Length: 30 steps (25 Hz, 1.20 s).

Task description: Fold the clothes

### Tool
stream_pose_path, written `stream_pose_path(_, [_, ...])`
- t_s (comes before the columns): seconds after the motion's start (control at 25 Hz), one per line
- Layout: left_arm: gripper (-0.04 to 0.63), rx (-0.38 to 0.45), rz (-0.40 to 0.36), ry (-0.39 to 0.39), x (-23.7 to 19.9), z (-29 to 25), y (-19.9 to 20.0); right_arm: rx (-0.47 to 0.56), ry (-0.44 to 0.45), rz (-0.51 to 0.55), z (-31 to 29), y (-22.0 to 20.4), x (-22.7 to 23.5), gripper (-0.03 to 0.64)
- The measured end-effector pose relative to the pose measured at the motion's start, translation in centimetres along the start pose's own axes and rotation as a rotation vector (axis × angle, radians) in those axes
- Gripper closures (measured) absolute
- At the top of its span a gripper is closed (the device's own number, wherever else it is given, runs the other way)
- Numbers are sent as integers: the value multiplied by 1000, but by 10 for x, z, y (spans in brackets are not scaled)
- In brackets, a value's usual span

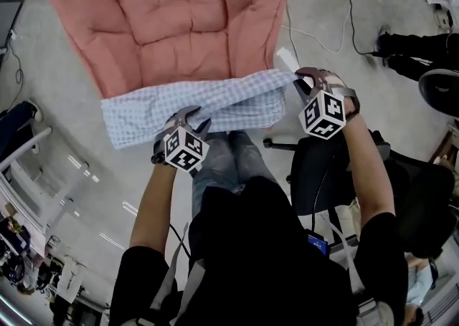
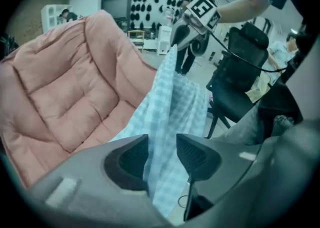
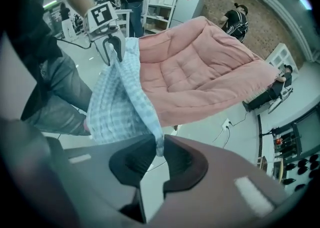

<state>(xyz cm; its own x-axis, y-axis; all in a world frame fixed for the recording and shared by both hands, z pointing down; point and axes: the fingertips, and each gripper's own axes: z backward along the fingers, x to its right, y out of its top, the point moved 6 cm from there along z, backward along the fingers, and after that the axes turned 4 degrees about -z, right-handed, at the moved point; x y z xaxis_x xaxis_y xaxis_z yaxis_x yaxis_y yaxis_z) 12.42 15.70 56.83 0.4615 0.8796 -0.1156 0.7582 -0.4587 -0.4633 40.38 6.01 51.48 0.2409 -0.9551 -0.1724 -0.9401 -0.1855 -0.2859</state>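
A light blue checked shirt hangs stretched in the air between my two grippers, in front of the person's knees. My left gripper holds its lower middle edge; in the left gripper view the cloth fills the narrow gap between the jaws. My right gripper pinches the shirt's right end, and in the right gripper view a thin cloth edge is clamped between the jaws. The shirt's left end droops free over the floor.
A big pink quilted cushion lies on the floor just beyond the shirt. A black office chair stands close at the right. Cables run over the floor at the back right, near another person's legs.
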Motion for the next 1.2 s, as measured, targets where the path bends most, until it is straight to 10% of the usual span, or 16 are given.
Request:
stream_pose_path(0.28, [586, -38, -64, 5, 37, -9, 9, 27, 4, -37, 25, -31, -45, 565])
stream_pose_path(1.2, [578, -135, -104, -175, 90, -24, -16, -56, 70, -7, -23, -96, -152, 503])
